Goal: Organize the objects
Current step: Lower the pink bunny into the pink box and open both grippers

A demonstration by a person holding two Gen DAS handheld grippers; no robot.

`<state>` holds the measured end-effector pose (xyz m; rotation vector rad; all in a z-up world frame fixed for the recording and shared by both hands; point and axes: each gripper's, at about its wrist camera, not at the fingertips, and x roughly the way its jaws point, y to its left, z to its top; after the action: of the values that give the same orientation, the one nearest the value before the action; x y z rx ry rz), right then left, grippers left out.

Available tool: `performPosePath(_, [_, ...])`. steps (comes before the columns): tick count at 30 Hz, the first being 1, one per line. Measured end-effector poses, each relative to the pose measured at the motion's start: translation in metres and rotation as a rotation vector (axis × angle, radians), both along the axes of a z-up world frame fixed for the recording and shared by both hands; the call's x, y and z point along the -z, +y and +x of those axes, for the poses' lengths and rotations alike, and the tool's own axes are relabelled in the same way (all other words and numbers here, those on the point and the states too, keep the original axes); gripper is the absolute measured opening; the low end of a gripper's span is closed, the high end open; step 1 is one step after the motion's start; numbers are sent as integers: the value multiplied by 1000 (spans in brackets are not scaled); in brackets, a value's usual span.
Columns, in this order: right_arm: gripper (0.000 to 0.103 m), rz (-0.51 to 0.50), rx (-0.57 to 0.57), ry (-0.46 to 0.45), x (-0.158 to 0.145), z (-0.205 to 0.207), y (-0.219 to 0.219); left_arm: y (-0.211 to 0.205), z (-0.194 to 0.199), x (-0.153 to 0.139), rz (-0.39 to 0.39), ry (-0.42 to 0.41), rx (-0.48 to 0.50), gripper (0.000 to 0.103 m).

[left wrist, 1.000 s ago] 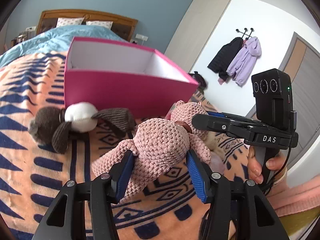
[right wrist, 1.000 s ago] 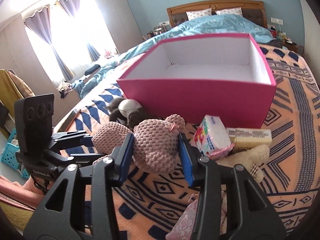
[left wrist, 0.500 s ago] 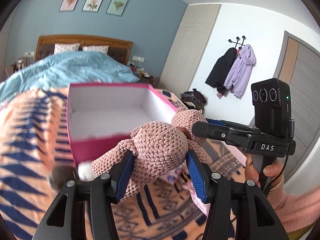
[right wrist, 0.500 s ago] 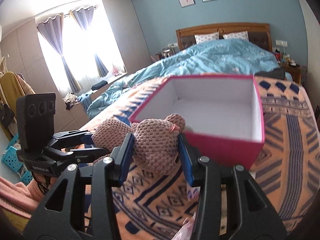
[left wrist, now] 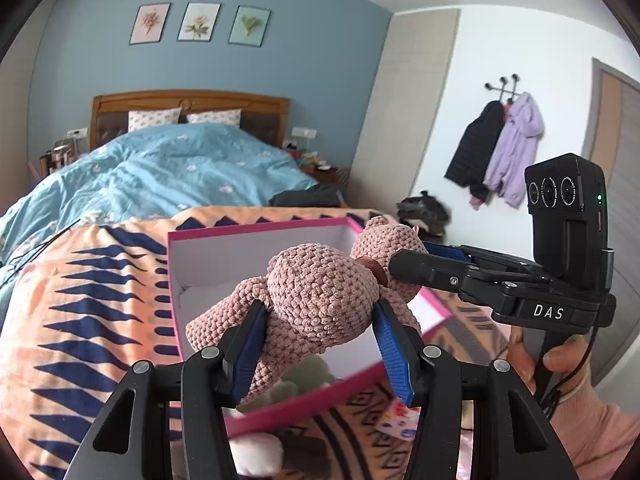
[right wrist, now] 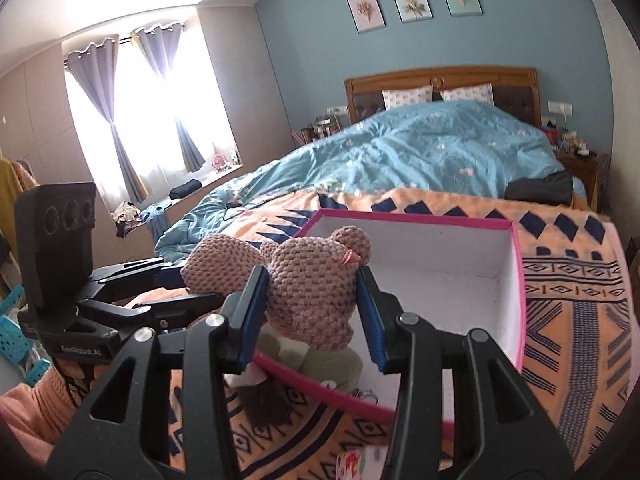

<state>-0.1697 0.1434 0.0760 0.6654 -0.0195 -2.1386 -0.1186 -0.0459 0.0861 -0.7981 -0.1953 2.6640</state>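
Only the right wrist view shows curtains (right wrist: 120,120) and window (right wrist: 140,112).

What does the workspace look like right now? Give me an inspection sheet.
Surface: patterned orange blanket on a bed.
Job's things: pink crochet toy held above the open pink box.
Clutter: dark plush toy, small printed packet in front of the box.
Grippers: left gripper and right gripper both clamp the toy.
Cables: thin black one by the right handle.
Surroundings: blue duvet, hung coats.
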Motion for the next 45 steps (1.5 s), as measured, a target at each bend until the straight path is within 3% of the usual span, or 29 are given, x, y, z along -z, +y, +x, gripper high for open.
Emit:
performPosePath(8, [47,37,32,-102,25,-44,-21,-2,-44,24,-54,-76,-45,54])
performPosePath(23, [47,87,48,-175,55,-73,-33,0,-70,44,-84,-157,-70,54])
performPosePath(30, [48,130,44,-240,71,-89,-43,3,-81,55,-170,-196,-108,54])
performPosePath(37, [48,228,26,-272,86,-91,-62,4,-80,60,-215,-195,-149,54])
performPosePath(45, [50,231,62,-277,89,-90,-50,-6,-55,51,-155,-125,-154,57])
